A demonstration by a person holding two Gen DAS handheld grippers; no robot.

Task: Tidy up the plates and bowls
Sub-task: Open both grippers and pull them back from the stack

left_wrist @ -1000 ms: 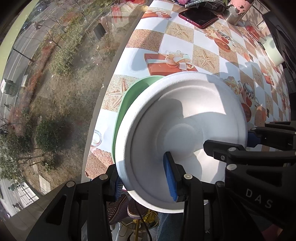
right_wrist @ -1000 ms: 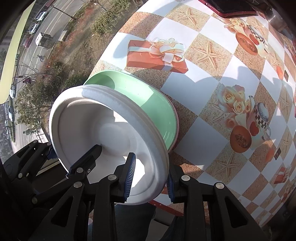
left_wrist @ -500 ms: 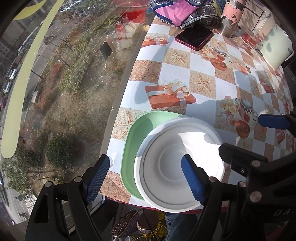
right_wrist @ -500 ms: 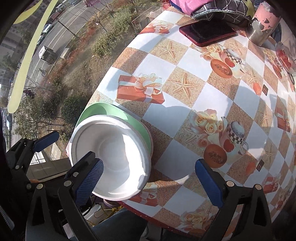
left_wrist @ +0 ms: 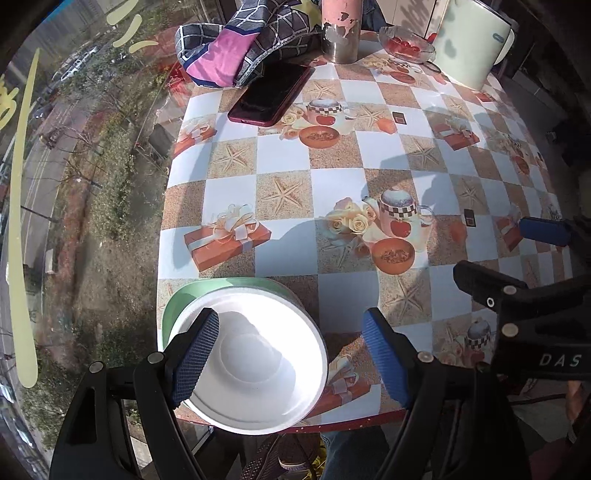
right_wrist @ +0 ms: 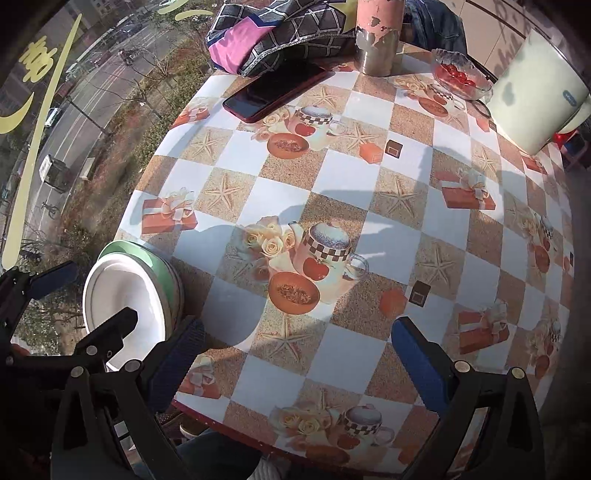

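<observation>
A white plate [left_wrist: 258, 362] lies flat on a green plate [left_wrist: 171, 306] at the near left corner of the patterned table [left_wrist: 332, 192]. My left gripper [left_wrist: 290, 317] hovers over the white plate with its blue pads [left_wrist: 195, 354] wide apart, open and holding nothing. In the right wrist view the same stack, white plate [right_wrist: 122, 291] on green plate [right_wrist: 162, 269], sits at the far left. My right gripper [right_wrist: 297, 325] hangs open over bare tablecloth to the right of the stack, also holding nothing. Part of the left gripper's fingers [right_wrist: 110, 332] covers the white plate's near rim.
At the far end lie a dark red phone [left_wrist: 269, 96], a checked cloth [left_wrist: 236, 48], a pink metal tumbler [left_wrist: 340, 29], a glass bowl of red fruit [left_wrist: 406, 46] and a pale kettle [left_wrist: 469, 40]. A window runs along the table's left edge. A person's shoes show below.
Both grippers let go of the white plate's rim, opened wide and rose back from it. The plate, tilted before, now lies flat on the green plate.
</observation>
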